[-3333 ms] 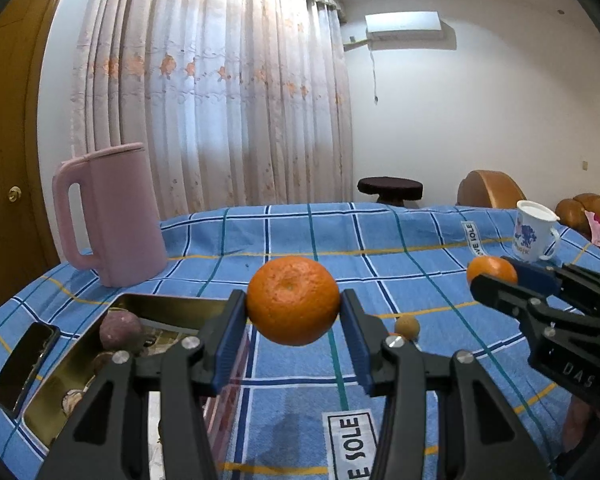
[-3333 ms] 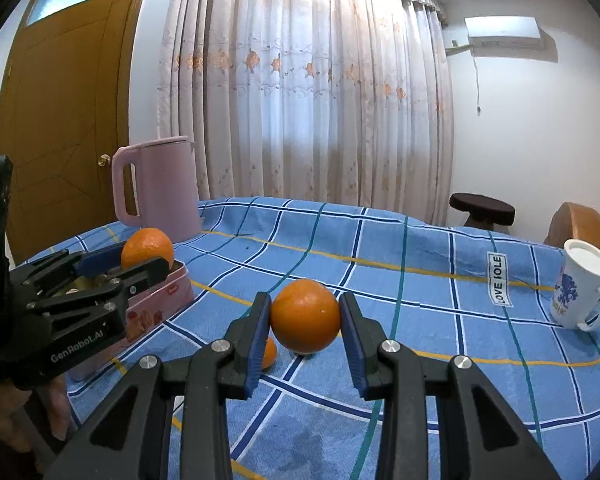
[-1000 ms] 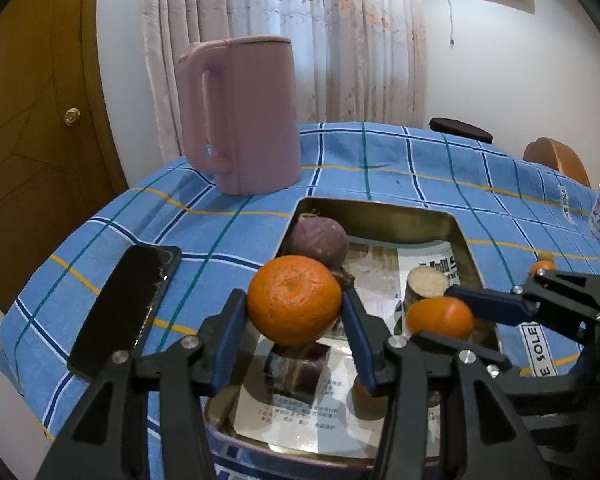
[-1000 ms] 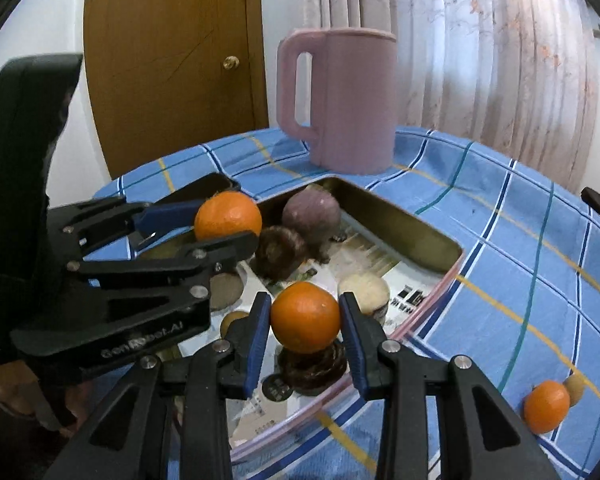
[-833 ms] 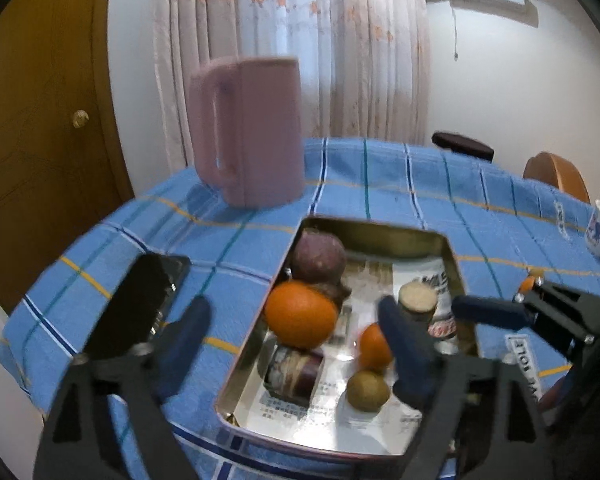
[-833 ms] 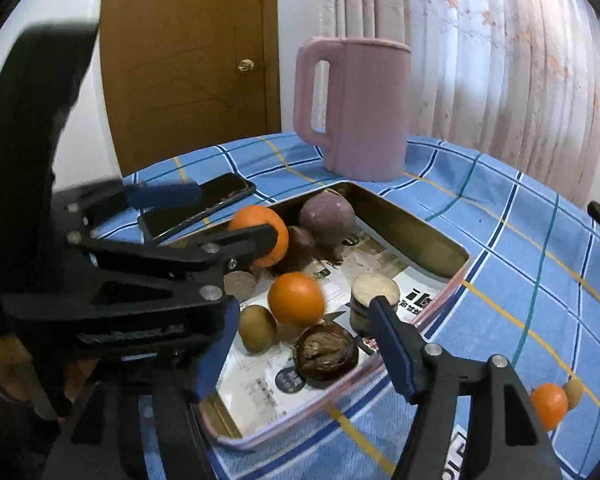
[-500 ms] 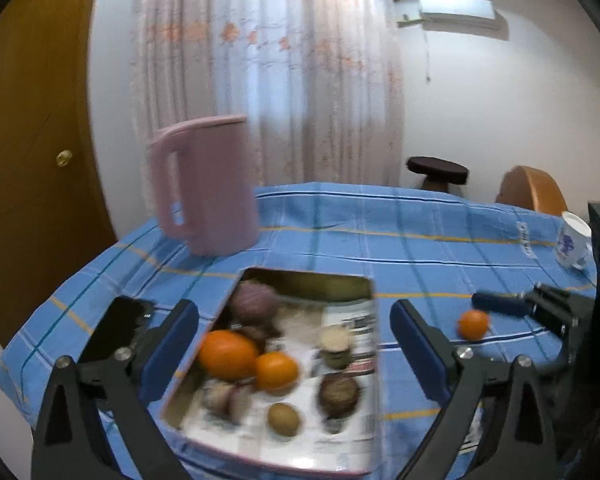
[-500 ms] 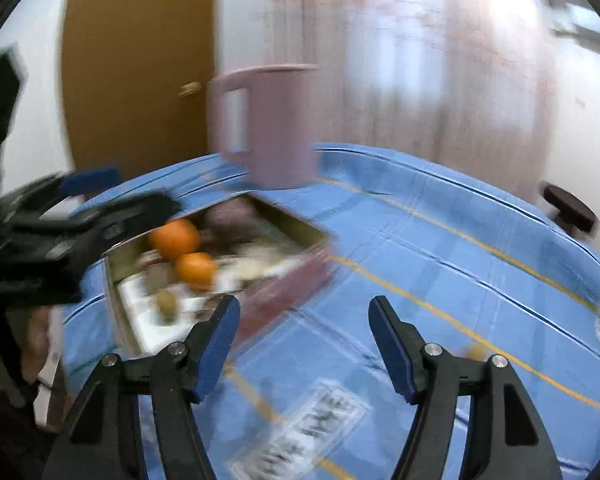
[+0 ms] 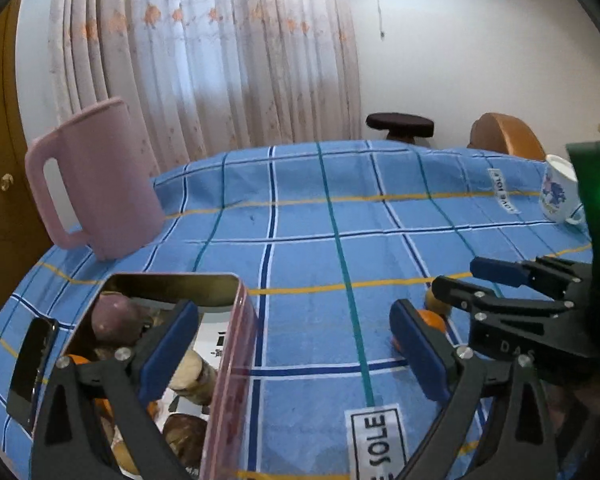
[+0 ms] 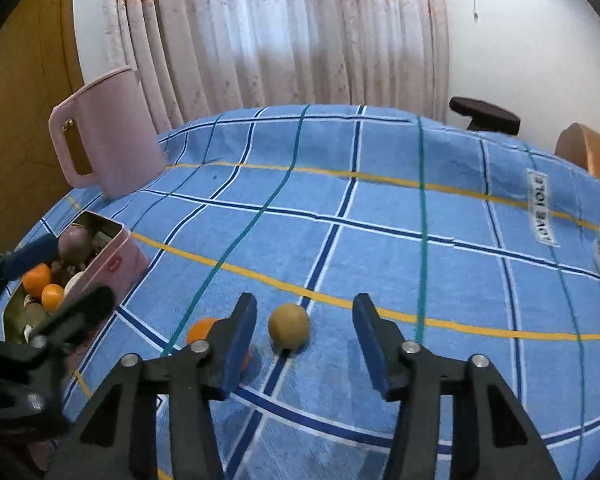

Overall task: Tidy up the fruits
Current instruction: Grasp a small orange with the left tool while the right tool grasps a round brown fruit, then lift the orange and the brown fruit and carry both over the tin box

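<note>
My right gripper point(image 10: 305, 344) is open and empty, low over the blue checked tablecloth, with a small tan round fruit point(image 10: 289, 325) lying between its fingers. A small orange point(image 10: 201, 329) lies just left of it, partly behind the left finger. My left gripper point(image 9: 294, 350) is open and empty beside the metal tin point(image 9: 236, 344), which holds a purple fruit point(image 9: 110, 318), oranges and other pieces. In the right wrist view the tin point(image 10: 107, 254) stands at the left with two oranges point(image 10: 44, 285) inside. The left wrist view shows the right gripper point(image 9: 456, 280) over the small orange point(image 9: 430, 320).
A pink jug point(image 9: 96, 184) stands at the back left of the table. A white mug point(image 9: 556, 196) stands at the far right. A dark phone point(image 9: 30, 364) lies left of the tin. A stool and a chair stand behind the table.
Both grippers opened and dropped their oranges into the tin. They then swung right, away from the tin; my right gripper now straddles the tan fruit on the cloth.
</note>
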